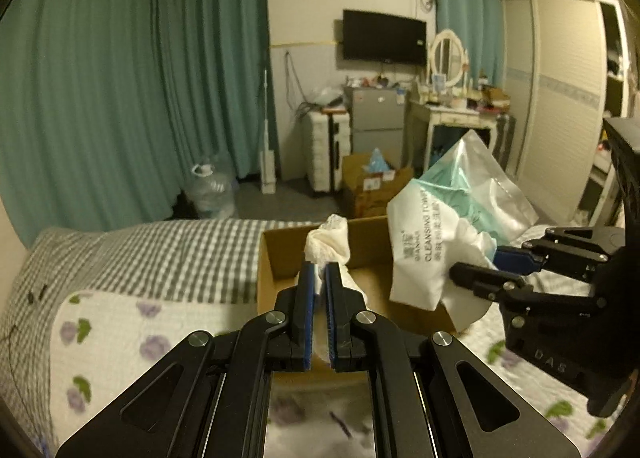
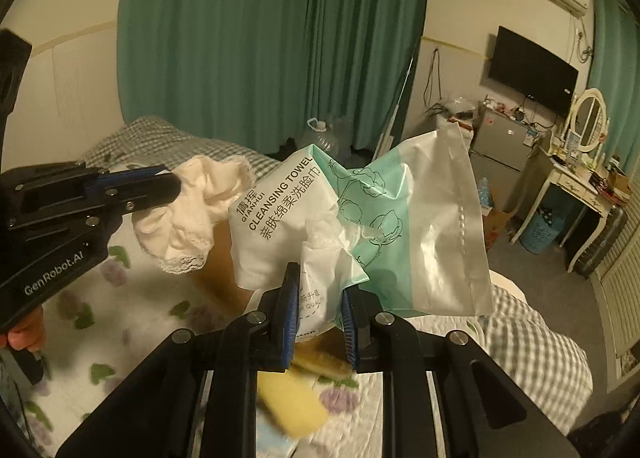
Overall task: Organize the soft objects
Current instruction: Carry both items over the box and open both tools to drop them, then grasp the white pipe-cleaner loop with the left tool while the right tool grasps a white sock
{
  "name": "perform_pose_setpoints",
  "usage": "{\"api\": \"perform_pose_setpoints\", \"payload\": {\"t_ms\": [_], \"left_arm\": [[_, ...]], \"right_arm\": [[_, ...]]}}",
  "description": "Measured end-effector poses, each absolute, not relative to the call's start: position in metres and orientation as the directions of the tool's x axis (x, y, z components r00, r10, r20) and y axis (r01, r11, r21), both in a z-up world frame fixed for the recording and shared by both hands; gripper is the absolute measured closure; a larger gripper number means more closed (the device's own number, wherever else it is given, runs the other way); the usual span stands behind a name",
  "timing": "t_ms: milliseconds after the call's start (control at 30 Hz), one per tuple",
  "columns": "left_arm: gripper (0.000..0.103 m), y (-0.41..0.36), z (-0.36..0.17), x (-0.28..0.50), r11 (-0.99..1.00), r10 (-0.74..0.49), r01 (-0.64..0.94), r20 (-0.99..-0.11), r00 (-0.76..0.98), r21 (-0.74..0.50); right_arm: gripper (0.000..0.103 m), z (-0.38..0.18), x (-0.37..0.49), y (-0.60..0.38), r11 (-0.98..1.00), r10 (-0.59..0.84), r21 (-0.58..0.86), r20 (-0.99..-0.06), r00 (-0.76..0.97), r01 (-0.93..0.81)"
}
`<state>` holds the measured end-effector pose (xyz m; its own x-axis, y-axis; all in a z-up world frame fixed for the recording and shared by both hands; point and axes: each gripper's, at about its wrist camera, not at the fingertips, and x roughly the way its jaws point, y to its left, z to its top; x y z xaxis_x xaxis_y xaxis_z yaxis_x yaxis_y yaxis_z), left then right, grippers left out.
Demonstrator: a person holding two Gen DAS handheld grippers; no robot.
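Left wrist view is filled at its lower edge by the flowered bedspread [image 1: 120,322], on which an open cardboard box [image 1: 276,258] is set as the landmark. Over the box's right wall a cleansing towel pack [image 1: 424,254] is held by the right gripper [image 1: 476,266], whose jaws are closed part-way on the pack's crumpled lower corner. Over the box's near wall a cream lace-edged cloth [image 1: 326,244] is pinched by the left gripper [image 1: 319,278], its jaws nearly closed with only the fabric between them.

Placing both items into the box is judged to be the step in hand. It would be done well if each item were brought fully inside the walls before the jaws are released, the limp cloth being lowered so that no tail is left draped over the rim.

A yellow sponge-like block [image 2: 296,398] is seen on the bedspread nearer than the box, below the right gripper. The two grippers are close together over the box, so collision is the likeliest hindrance.
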<state>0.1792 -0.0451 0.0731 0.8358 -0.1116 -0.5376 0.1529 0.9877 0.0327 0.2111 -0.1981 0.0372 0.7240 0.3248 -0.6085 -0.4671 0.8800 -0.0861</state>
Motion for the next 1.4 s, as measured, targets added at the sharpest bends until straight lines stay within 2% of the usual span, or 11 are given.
{"api": "perform_pose_setpoints", "payload": {"t_ms": [267, 367, 467, 533, 567, 633, 700, 800, 1033, 1133, 1400], "left_arm": [[0.097, -0.047, 0.028, 0.224, 0.983, -0.144, 0.184, -0.59, 0.795, 0.009], [0.091, -0.05, 0.025, 0.221, 0.983, -0.125, 0.18, -0.588, 0.799, 0.036], [0.091, -0.052, 0.03, 0.218, 0.981, -0.139, 0.19, -0.59, 0.795, 0.025], [0.091, -0.051, 0.037, 0.21, 0.981, -0.141, 0.194, -0.592, 0.793, 0.026], [0.089, -0.051, 0.04, 0.208, 0.981, -0.137, 0.192, -0.592, 0.794, 0.031], [0.084, -0.049, 0.05, 0.196, 0.982, -0.125, 0.184, -0.586, 0.8, 0.042], [0.053, -0.045, 0.062, 0.183, 0.984, -0.115, 0.173, -0.581, 0.806, 0.046], [0.025, -0.035, 0.084, 0.153, 0.988, -0.112, 0.152, -0.53, 0.841, 0.033], [0.021, -0.017, 0.135, 0.079, 0.991, -0.113, 0.134, -0.459, 0.881, 0.013], [0.006, -0.011, 0.146, 0.047, 0.993, -0.104, 0.121, -0.429, 0.897, 0.011], [0.005, -0.007, 0.131, 0.006, 0.996, -0.086, 0.094, -0.439, 0.894, -0.004]], "right_arm": [[0.084, -0.027, 0.273, -0.185, 0.864, 0.303, -0.105, -0.671, 0.676, -0.492], [0.081, -0.039, 0.275, -0.187, 0.869, 0.304, -0.101, -0.664, 0.683, -0.485], [0.064, -0.035, 0.267, -0.191, 0.887, 0.311, -0.076, -0.629, 0.712, -0.455], [0.038, -0.027, 0.261, -0.196, 0.9, 0.293, -0.08, -0.615, 0.732, -0.428], [0.035, -0.022, 0.259, -0.198, 0.905, 0.283, -0.085, -0.611, 0.74, -0.417], [0.034, -0.008, 0.249, -0.203, 0.913, 0.266, -0.092, -0.605, 0.751, -0.398], [0.029, 0.009, 0.237, -0.211, 0.922, 0.246, -0.095, -0.602, 0.759, -0.375], [0.019, 0.035, 0.21, -0.225, 0.933, 0.218, -0.113, -0.577, 0.787, -0.341], [0.0, 0.097, 0.136, -0.244, 0.951, 0.162, -0.15, -0.507, 0.847, -0.271], [0.0, 0.117, 0.093, -0.244, 0.953, 0.159, -0.154, -0.477, 0.865, -0.26], [0.0, 0.117, 0.025, -0.238, 0.945, 0.195, -0.142, -0.483, 0.853, -0.296]]}}
